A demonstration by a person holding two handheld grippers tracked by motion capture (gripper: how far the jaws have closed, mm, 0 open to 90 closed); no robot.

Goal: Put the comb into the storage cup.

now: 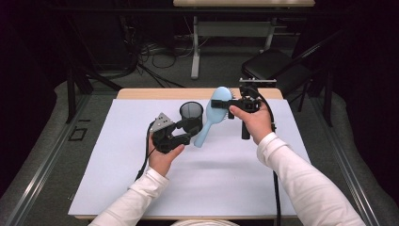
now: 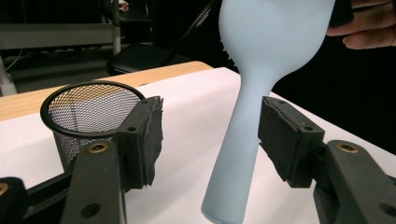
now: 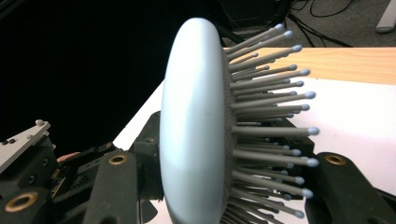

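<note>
Two white-sleeved forearms come in from the near edge of the surface (image 1: 141, 188), one hand-held gripper in each hand. The left hand-held gripper (image 1: 181, 133) is released: in the left gripper view its two pads stand apart on either side of the handle of the one light blue hairbrush (image 1: 210, 117), and neither pad presses on it. The brush's handle end (image 2: 224, 212) reaches down close to the white sheet; whether it touches I cannot tell. Just beyond the left hand-held gripper stands one black mesh cup (image 1: 191, 115), upright, right beside the brush handle. The right hand-held gripper (image 1: 226, 105) is clenched on the brush head: in the right gripper view one jaw lies against the smooth back and the other sits among the bristles (image 3: 266, 116). Farther off, past the wooden far edge, are one black chair (image 1: 273, 66) and loose cables (image 1: 155, 52) on the floor.
</note>
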